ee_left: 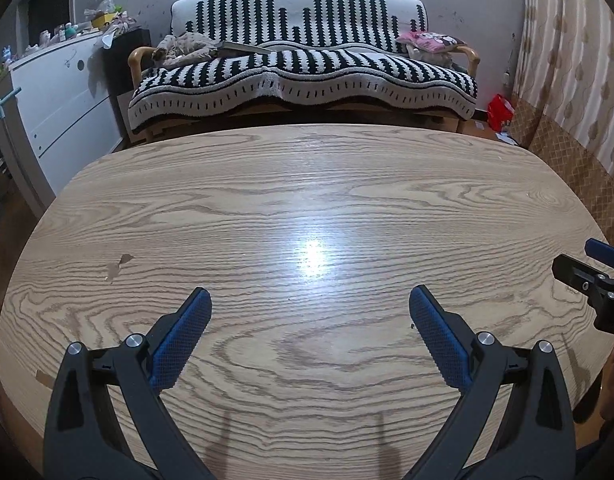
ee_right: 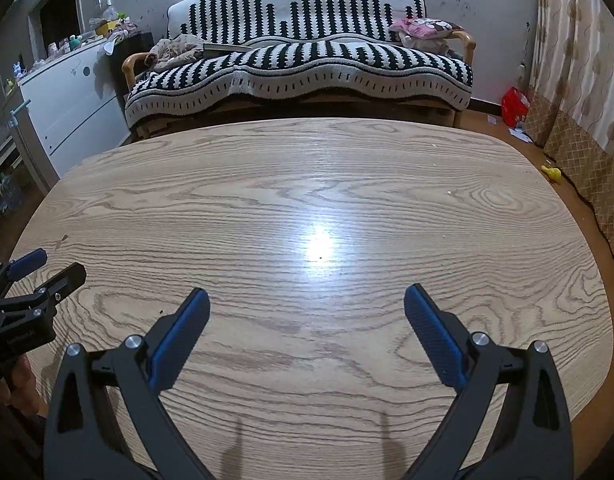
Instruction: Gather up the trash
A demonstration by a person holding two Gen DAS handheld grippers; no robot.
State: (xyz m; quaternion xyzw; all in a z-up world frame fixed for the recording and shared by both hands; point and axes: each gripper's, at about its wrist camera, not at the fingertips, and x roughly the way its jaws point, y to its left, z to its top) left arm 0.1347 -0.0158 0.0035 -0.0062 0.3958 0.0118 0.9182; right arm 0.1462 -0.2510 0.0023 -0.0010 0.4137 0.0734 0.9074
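1. My left tongs (ee_left: 310,304) and right tongs (ee_right: 306,303): matt black plastic, rough blue pads (ee_left: 179,344), shiny metal pins.
2. Table (ee_left: 267,184): wood-grain, smooth, glossy glare.
3. Sofa cover (ee_left: 303,68): knitted cloth.

A striped-covered sofa (ee_left: 303,60) stands behind the wooden table (ee_left: 267,200), a white dresser (ee_left: 63,100) beside it.

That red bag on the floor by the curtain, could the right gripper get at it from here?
Probably not from here. The red bag lies on the floor beyond the table, whose whole top separates it from the open right gripper.
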